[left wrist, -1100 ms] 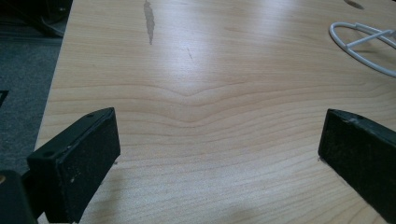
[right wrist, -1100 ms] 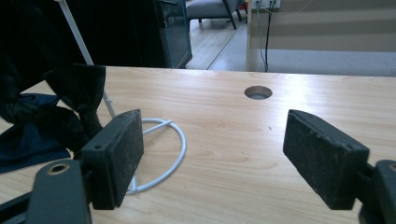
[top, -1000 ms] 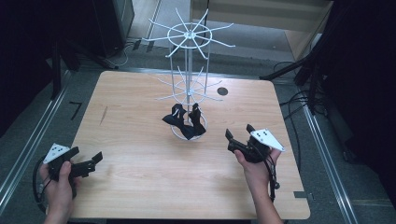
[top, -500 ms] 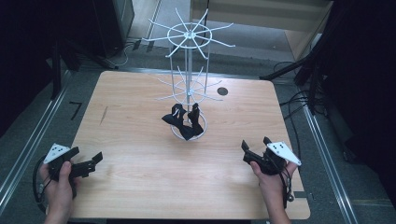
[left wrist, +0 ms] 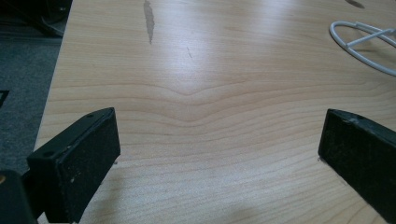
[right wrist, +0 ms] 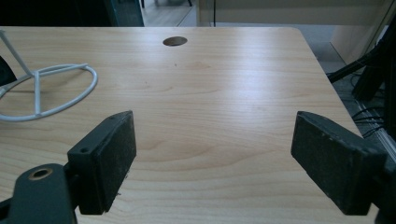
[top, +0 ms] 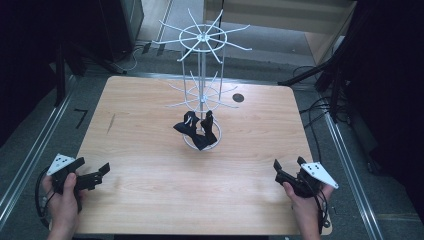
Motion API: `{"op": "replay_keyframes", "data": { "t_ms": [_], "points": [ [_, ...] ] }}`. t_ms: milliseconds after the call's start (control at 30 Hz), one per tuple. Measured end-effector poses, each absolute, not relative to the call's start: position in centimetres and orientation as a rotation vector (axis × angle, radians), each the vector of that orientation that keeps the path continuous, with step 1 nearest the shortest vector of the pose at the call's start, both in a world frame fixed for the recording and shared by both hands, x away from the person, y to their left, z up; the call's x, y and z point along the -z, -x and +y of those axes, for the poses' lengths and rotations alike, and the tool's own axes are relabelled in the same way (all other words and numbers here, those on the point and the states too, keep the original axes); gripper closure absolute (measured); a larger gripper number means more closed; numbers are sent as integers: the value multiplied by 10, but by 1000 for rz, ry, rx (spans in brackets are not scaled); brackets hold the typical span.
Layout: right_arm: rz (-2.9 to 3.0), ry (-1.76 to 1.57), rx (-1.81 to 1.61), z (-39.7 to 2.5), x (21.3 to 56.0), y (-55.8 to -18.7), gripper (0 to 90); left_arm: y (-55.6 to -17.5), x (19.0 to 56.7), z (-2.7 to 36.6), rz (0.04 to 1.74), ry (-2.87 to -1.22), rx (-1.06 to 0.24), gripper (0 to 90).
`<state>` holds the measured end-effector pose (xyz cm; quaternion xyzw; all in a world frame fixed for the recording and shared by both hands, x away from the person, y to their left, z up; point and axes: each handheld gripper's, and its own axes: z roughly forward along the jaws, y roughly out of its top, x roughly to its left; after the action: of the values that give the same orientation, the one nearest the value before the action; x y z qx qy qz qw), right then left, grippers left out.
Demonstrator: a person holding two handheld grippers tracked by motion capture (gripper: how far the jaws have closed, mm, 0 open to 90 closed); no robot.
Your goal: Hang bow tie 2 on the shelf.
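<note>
A white wire rack (top: 202, 65) with two tiers of spokes stands on a ring base (top: 186, 141) at the table's middle. Black cloth items (top: 194, 128) lie bunched over that base. My left gripper (top: 95, 174) rests at the table's near left corner, open, nothing between its jaws (left wrist: 219, 149). My right gripper (top: 289, 168) sits at the near right corner, also open and empty (right wrist: 212, 154). The rack's ring base shows at the top right of the left gripper view (left wrist: 359, 44) and at the left of the right gripper view (right wrist: 56, 88).
The wooden table (top: 150, 165) has a round cable hole (top: 238, 97) behind the rack, also in the right gripper view (right wrist: 175, 41). A dark streak (left wrist: 149, 16) marks the wood on the left. Cables and dark stands (top: 320, 85) lie on the floor at right.
My right gripper has drawn back from near the rack to the near right corner of the table. The left gripper has stayed put.
</note>
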<state>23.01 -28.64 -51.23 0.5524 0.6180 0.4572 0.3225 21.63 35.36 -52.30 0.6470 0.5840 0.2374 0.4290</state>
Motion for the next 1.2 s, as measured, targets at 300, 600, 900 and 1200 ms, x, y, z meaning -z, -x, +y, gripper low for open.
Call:
{"op": "replay_keyframes", "data": {
  "t_ms": [300,600,900,1200],
  "points": [
    [1605,-1473,-1173,-305,517,-219,145,-216,523,354,1458,-1615,-593,0],
    [1580,-1497,-1154,-322,521,-209,146,-216,523,354,1459,-1614,-593,0],
    [1563,-1520,-1133,-338,525,-198,146,-216,523,354,1458,-1615,-593,0],
    [1537,-1544,-1122,-352,528,-184,146,-216,523,354,1459,-1615,-595,0]
  ]
}}
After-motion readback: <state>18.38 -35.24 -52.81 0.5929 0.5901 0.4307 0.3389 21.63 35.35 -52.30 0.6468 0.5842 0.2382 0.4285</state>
